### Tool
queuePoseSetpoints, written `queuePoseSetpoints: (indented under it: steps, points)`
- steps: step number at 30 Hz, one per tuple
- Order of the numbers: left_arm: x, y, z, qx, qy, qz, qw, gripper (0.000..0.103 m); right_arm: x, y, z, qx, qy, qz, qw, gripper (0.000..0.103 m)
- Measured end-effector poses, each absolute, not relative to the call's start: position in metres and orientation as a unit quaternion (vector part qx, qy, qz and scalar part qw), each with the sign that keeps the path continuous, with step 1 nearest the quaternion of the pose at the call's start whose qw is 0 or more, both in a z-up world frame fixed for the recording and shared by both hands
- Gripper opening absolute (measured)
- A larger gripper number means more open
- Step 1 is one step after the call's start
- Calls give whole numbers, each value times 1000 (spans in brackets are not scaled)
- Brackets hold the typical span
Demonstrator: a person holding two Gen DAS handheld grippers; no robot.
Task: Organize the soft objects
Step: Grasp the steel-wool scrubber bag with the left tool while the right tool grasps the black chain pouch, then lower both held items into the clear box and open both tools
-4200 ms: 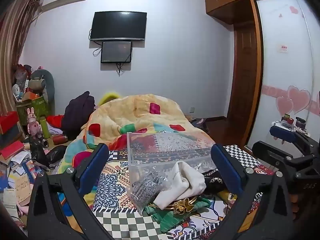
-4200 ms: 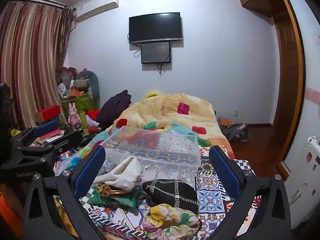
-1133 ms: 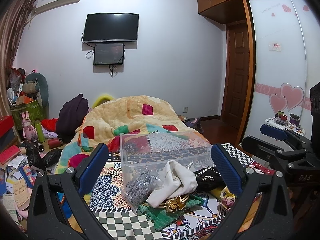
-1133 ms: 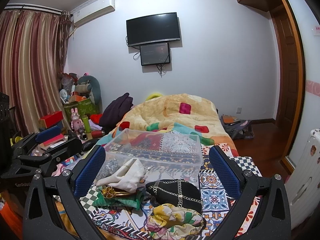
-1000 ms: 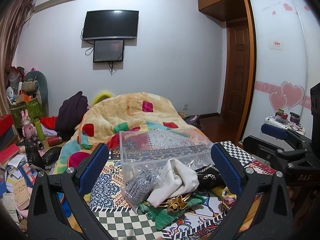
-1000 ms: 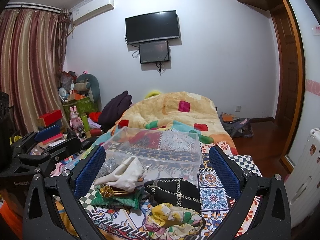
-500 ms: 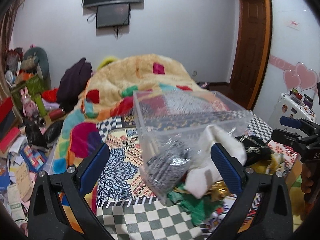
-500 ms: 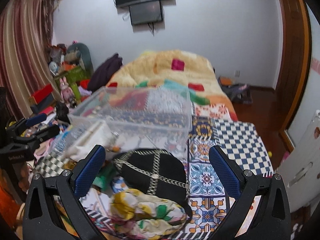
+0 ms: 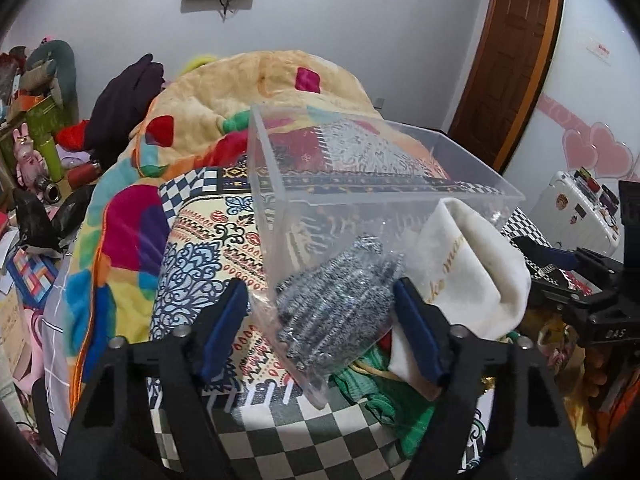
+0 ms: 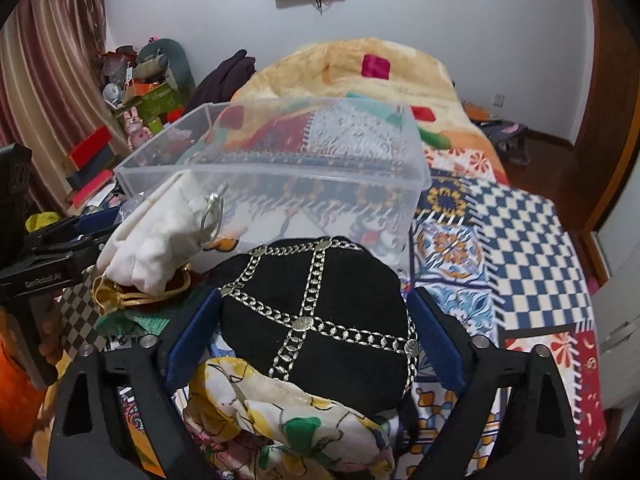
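A clear plastic box [image 9: 384, 168] stands empty on the patterned bedspread; it also shows in the right wrist view [image 10: 280, 168]. My left gripper [image 9: 320, 324] is partly closed, its blue pads on either side of a plastic bag of silvery material [image 9: 340, 304]. A cream drawstring pouch [image 9: 468, 276] lies right of the bag. My right gripper [image 10: 312, 336] is partly closed around a black cap with silver chains [image 10: 320, 320]. A floral cloth [image 10: 288, 420] lies below the cap, and the cream pouch [image 10: 160, 236] lies to its left.
A green cloth [image 9: 372, 396] and a gold trinket [image 10: 108, 292] lie under the pouch. A yellow patchwork quilt [image 9: 248, 92] is heaped behind the box. Clutter lines the floor at left [image 9: 36, 208]. A white suitcase [image 9: 580, 208] stands at right.
Both grippers have tilted down and moved in close to the pile. The left jaws have narrowed around the silvery bag, the right jaws around the black cap.
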State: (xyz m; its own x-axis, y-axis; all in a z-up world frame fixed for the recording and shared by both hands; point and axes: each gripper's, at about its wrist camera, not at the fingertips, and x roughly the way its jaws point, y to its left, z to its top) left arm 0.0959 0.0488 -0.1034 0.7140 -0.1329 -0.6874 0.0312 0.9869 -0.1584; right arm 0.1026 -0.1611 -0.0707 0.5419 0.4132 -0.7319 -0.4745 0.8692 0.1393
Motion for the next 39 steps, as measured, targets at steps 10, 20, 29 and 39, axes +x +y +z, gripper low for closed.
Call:
queuePoseSetpoints:
  steps: [10, 20, 29, 39]
  points:
    - [86, 45, -103, -53, 373, -50, 925, 33, 99, -170, -62, -12, 394, 266, 880, 45]
    - [61, 52, -70, -45, 327, -43, 943, 28, 98, -167, -54, 3, 387, 290, 875, 12]
    - [59, 45, -24, -34, 267, -51, 962, 28, 91, -175, -7, 15, 316, 299, 900, 12]
    - [102, 44, -12, -28, 265, -51, 963, 29, 118, -181, 27, 46, 257, 285, 922, 12]
